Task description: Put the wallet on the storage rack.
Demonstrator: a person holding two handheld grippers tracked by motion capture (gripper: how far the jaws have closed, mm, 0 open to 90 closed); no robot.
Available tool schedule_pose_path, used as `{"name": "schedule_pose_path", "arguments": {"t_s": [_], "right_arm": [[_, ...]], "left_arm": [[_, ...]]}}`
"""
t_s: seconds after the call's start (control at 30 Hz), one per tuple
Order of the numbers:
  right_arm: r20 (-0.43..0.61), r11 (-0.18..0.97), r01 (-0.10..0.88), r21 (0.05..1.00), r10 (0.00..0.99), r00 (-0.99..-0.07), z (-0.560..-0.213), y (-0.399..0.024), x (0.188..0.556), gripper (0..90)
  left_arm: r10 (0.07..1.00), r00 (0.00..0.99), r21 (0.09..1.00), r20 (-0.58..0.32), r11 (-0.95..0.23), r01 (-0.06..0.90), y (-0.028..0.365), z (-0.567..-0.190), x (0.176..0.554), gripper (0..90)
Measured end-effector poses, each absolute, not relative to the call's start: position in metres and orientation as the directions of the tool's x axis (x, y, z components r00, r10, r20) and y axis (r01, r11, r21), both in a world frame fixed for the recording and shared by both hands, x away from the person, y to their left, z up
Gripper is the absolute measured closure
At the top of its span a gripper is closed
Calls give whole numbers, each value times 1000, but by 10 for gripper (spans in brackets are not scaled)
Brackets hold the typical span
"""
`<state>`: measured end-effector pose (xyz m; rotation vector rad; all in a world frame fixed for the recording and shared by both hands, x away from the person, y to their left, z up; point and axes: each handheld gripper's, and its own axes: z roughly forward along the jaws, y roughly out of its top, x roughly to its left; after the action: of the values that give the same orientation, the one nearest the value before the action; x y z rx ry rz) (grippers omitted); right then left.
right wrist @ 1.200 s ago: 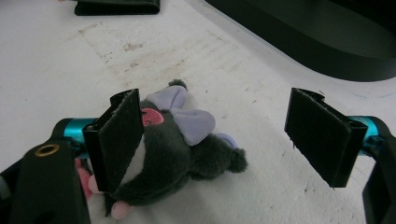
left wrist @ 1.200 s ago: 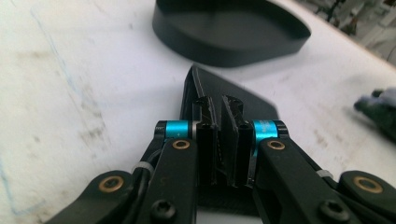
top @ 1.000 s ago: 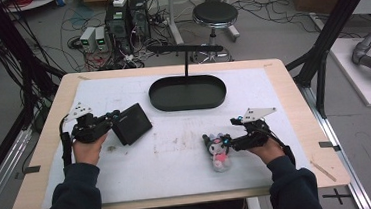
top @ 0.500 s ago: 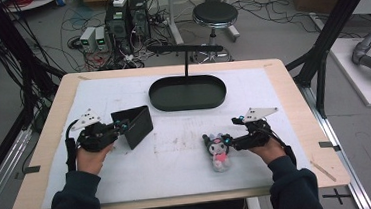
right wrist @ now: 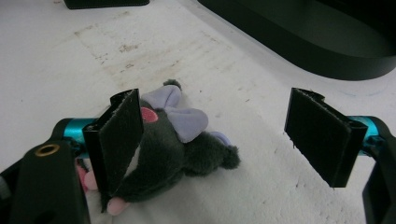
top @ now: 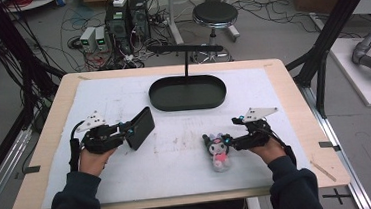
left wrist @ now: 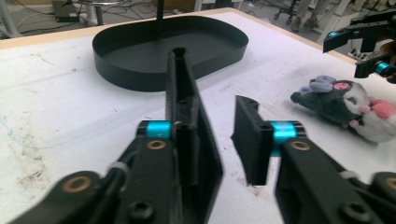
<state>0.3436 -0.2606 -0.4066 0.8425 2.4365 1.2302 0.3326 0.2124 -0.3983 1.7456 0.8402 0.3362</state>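
Now, left gripper (top: 134, 132): jaws have just been opening; in the left gripper view (left wrist: 212, 140) they stand parted, with a clear gap on the right pad's side.
Left jaw contact: a flat black case (left wrist: 189, 121) stands on edge against the inner face of the left pad; the right pad is apart from it, so nothing presses it from both sides.
Black case, place: in the high view the case (top: 141, 127) sits at the gripper's tip, tilted up on its edge on the white mat (top: 122, 97), left of the table's middle and in front of the tray's left end.
Right gripper (top: 230, 142): jaws wide apart in the right gripper view (right wrist: 231, 140), gripping nothing.
Plush toy, place: the dark grey plush toy (right wrist: 173, 149), with a lilac bow and pink patches, lies on the mat partly between the right gripper's jaws; it is close against the left pad, whether touching I cannot tell, and well apart from the right pad.
Plush toy, high view: it (top: 218, 150) lies just left of the right gripper's tip, in front of the tray's right end.
Oval tray (top: 159, 97): black, shallow, at the far middle of the mat, with an upright post rising from its far rim to a crossbar; well apart from both grippers.
Hands: each forearm in a dark sleeve comes in from the near edge, left hand (top: 93, 159) and right hand (top: 267, 150) behind their grippers.
Table (top: 293, 96): pale wood, its edge showing around the mat.
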Motion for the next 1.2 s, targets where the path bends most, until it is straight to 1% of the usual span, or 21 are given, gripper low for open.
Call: {"name": "schedule_pose_path", "arguments": {"t_s": [0.03, 0.07, 0.1, 0.2, 0.23, 0.27, 0.3, 0.33, 0.37, 0.4, 0.47, 0.53, 0.57, 0.67, 0.7, 0.83, 1.0, 1.07, 1.2], "right_arm": [[7, 467, 371, 802, 615, -788, -407, -261, 344, 197], [6, 467, 371, 802, 615, -788, -407, -261, 344, 197], [7, 467, 372, 802, 615, -788, -407, -261, 344, 197], [8, 466, 373, 802, 616, -788, -407, -261, 344, 196], [8, 467, 373, 802, 616, -788, -407, -261, 344, 197], [7, 465, 373, 803, 617, -787, -407, -260, 344, 196], [7, 466, 372, 803, 617, -787, -407, -260, 344, 196], [7, 466, 372, 803, 617, -787, -407, -260, 344, 196], [7, 466, 373, 803, 617, -787, -407, -260, 344, 197], [7, 466, 373, 803, 617, -787, -407, -260, 344, 197], [7, 466, 372, 803, 617, -787, -407, -261, 344, 197], [7, 466, 373, 803, 617, -787, -406, -261, 344, 196], [11, 464, 377, 802, 619, -785, -406, -261, 343, 196], [10, 464, 374, 803, 618, -786, -407, -261, 343, 197], [6, 466, 373, 803, 618, -786, -407, -262, 343, 197], [8, 464, 375, 802, 620, -784, -407, -262, 344, 197], [8, 464, 375, 802, 620, -784, -407, -262, 343, 196], [7, 463, 374, 803, 621, -784, -407, -262, 343, 197], [8, 464, 377, 802, 622, -783, -407, -262, 343, 197]], "left_arm": [[688, 704, 924, -174, -135, 359, 211, -399, 333, 575], [688, 704, 924, -174, -135, 359, 211, -399, 333, 529], [694, 702, 925, -161, -142, 353, 210, -400, 332, 506], [694, 710, 929, -124, -169, 328, 209, -400, 332, 496], [691, 713, 930, -121, -171, 324, 208, -400, 331, 510], [693, 713, 932, -108, -179, 315, 207, -400, 331, 601], [693, 716, 933, -87, -195, 302, 206, -400, 330, 675], [695, 717, 934, -60, -214, 286, 205, -400, 329, 675], [700, 713, 932, -35, -236, 277, 203, -399, 328, 782], [705, 708, 929, -19, -249, 272, 201, -398, 327, 782], [733, 680, 918, -1, -269, 291, 197, -395, 327, 848], [743, 669, 916, -8, -264, 303, 198, -394, 327, 852], [759, 650, 918, -28, -238, 317, 202, -392, 329, 855], [777, 628, 922, -46, -210, 327, 208, -390, 331, 855], [793, 608, 926, -47, -194, 323, 212, -389, 331, 856], [808, 588, 929, -39, -187, 320, 214, -388, 330, 855], [773, 630, 918, -70, -197, 344, 206, -390, 331, 856], [742, 662, 913, -108, -189, 361, 201, -391, 330, 856], [727, 677, 910, -115, -196, 365, 198, -392, 329, 855]]}}
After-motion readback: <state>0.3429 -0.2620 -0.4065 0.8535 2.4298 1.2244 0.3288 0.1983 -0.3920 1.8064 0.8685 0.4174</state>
